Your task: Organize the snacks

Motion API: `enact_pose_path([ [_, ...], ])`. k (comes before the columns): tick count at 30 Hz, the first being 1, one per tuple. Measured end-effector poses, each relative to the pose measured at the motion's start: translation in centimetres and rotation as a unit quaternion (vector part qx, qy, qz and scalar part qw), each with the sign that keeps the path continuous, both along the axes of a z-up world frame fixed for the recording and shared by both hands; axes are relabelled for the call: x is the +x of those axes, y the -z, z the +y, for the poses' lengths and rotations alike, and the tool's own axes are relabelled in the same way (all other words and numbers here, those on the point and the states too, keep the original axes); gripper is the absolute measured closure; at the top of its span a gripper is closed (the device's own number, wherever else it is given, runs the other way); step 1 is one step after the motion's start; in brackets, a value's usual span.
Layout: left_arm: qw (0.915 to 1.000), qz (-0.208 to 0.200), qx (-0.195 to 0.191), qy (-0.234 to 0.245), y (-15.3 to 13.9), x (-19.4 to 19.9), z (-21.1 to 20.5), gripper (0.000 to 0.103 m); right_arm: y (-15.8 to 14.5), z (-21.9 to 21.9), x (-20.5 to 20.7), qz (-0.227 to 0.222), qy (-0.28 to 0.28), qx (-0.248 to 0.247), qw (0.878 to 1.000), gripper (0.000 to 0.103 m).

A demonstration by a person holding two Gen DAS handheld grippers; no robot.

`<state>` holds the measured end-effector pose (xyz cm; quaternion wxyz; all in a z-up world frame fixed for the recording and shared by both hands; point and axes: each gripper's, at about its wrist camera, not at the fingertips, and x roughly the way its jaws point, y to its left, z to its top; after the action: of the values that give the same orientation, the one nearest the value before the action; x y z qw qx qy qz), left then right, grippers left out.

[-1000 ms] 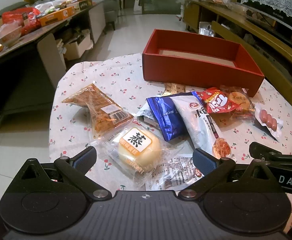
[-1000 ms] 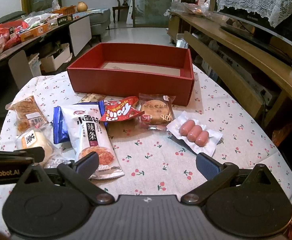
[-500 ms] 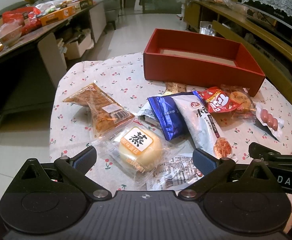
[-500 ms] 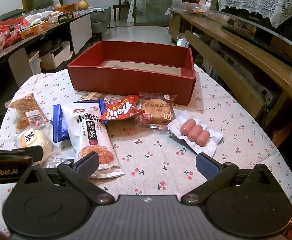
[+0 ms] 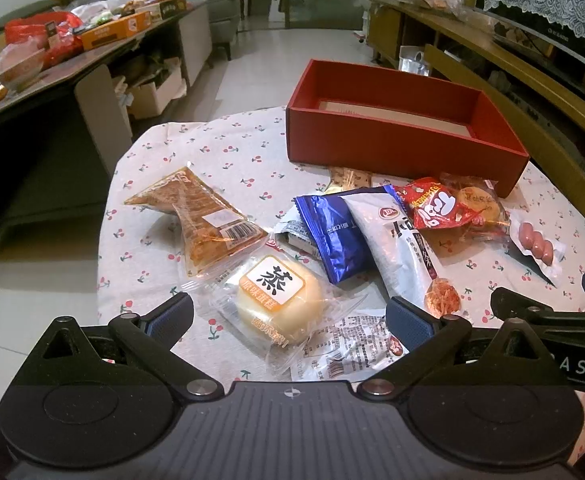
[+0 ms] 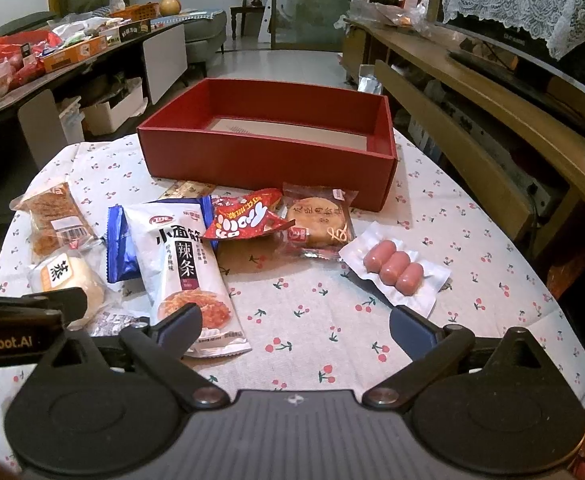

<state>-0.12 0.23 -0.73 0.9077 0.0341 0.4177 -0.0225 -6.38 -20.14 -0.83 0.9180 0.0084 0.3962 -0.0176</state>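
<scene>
Cherry-print tablecloth, red box empty at back. Both grippers wide, holding nothing. Steamed cake packet lies between left jaws: lower squarely, pinch the bun, not loose film.

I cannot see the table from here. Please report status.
Left gripper open, over steamed cake. Right gripper open, empty. Red box empty, snacks on table. Path clear.

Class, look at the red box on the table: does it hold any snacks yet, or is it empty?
Empty, as far as shown: the red box shows only bare floor, though its near wall hides part. The snack packets lie outside.
</scene>
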Motion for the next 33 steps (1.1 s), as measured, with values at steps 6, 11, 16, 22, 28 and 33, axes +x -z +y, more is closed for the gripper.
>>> enact_pose_path([
  [6,1.0,0.003,-0.001,-0.001,0.0,0.1,0.0,0.0,0.0,0.1,0.1,0.001,-0.001,-0.001,1.0,0.0],
  [11,1.0,0.004,-0.001,-0.003,0.1,0.1,0.1,0.0,0.1,0.1,0.2,0.002,-0.002,-0.001,1.0,0.0],
  [16,1.0,0.004,-0.001,-0.005,0.2,0.1,0.1,0.0,0.1,0.2,0.4,0.003,-0.004,-0.002,1.0,0.001],
  [22,0.9999,0.005,-0.004,-0.011,0.3,0.2,0.3,0.0,0.0,0.5,0.6,0.003,-0.007,-0.004,1.0,0.001],
  [28,0.9998,0.007,-0.006,-0.018,0.3,0.4,0.5,0.0,0.0,0.7,1.0,0.004,-0.01,-0.004,1.0,0.001],
  [33,0.9996,0.006,-0.007,-0.026,0.3,0.6,0.9,0.0,-0.1,1.2,1.5,0.005,-0.017,-0.007,1.0,0.001],
])
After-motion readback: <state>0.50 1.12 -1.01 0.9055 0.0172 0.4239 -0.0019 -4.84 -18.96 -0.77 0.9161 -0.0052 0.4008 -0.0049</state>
